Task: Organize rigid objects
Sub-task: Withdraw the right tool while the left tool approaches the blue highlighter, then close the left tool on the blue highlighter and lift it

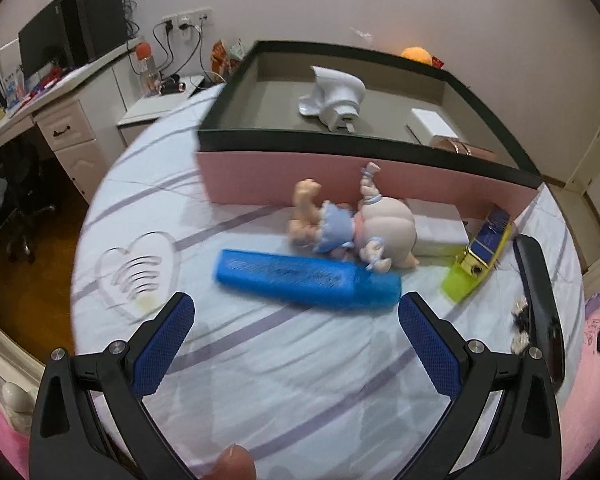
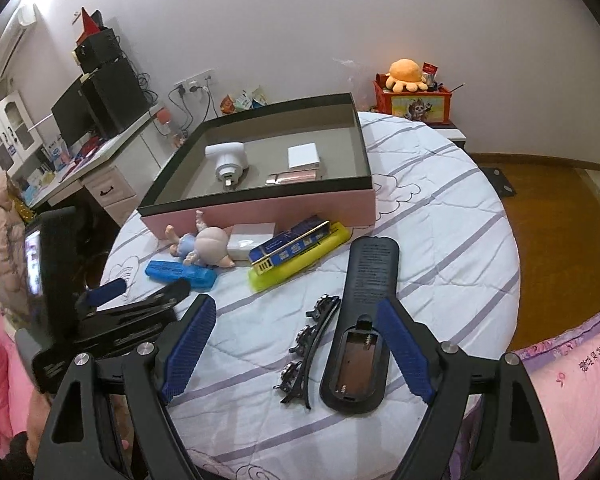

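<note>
On the bed, a blue case (image 1: 300, 280) lies just ahead of my open left gripper (image 1: 296, 308), which holds nothing. A doll (image 1: 352, 228) lies behind the case, against the pink box (image 1: 284, 178). My right gripper (image 2: 296, 306) is open over a black remote (image 2: 364, 320) with its battery bay uncovered and a black hair clip (image 2: 304, 352). The remote sits by the right finger, with the left finger well away from it. A blue harmonica (image 2: 292, 246) rests on a yellow-green case (image 2: 324, 254). The left gripper (image 2: 140, 292) shows at the left of the right wrist view.
The pink box (image 2: 260, 208) holds a white plug adapter (image 2: 228, 162), a white block (image 2: 304, 156) and a rose-gold item (image 2: 296, 178). A white box (image 2: 252, 240) lies by the doll (image 2: 204, 246). A desk (image 2: 100, 176) stands to the left and a toy bin (image 2: 412, 104) behind the bed.
</note>
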Demonstrator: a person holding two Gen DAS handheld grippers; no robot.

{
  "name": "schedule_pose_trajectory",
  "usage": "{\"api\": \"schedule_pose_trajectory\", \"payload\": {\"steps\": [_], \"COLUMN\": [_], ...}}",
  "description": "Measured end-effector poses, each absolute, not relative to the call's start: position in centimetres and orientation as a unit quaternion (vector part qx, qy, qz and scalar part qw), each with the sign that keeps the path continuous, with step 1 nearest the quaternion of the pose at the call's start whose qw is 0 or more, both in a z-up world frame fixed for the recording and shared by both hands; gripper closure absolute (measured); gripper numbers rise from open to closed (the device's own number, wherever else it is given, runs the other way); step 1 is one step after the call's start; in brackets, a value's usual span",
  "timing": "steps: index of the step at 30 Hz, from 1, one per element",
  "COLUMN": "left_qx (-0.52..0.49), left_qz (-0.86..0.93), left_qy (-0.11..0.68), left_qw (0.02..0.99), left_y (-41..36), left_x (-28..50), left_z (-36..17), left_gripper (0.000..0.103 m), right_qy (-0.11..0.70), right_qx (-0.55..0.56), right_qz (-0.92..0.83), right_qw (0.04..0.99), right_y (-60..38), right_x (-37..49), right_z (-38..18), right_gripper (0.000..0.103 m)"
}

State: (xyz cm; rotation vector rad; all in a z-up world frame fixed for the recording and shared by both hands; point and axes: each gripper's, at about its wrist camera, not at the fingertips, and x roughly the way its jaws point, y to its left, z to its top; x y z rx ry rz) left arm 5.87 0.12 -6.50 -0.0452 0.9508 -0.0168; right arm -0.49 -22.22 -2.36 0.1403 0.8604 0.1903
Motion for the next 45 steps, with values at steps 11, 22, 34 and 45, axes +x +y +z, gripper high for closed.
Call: {"api": "schedule_pose_trajectory", "payload": {"steps": [11, 22, 34, 45], "left_qx": [-0.021, -0.013, 0.079, 0.068], "left_qz": [0.03, 0.016, -0.116, -0.15], "left_qy": [0.472, 0.462, 0.463, 0.474], "left_qw": [0.881, 0.887, 0.875, 0.865], "left_y": [2.4, 6.2, 4.9, 3.8], "left_x": [6.1, 6.7, 8.6, 6.7], "left_z": [-8.4, -7.5, -7.9, -7.1], "left_gripper": [0.0, 0.0, 0.017, 0.05], "right_qy": [0.435, 0.441, 0.439, 0.443], "right_qx": [0.064, 0.06, 0.058, 0.056], "right_qz": [0.099, 0.111, 0.105, 0.108], "right_qw": [0.892, 0.888, 0.89, 0.888], "right_y": [-21.9, -20.6, -20.5, -20.0], "right_x": [1.0, 1.4, 0.9, 0.8], "right_z": [-3.8, -4.2, -3.9, -4.0], "right_gripper": [0.018, 0.019, 0.019, 0.019]}}
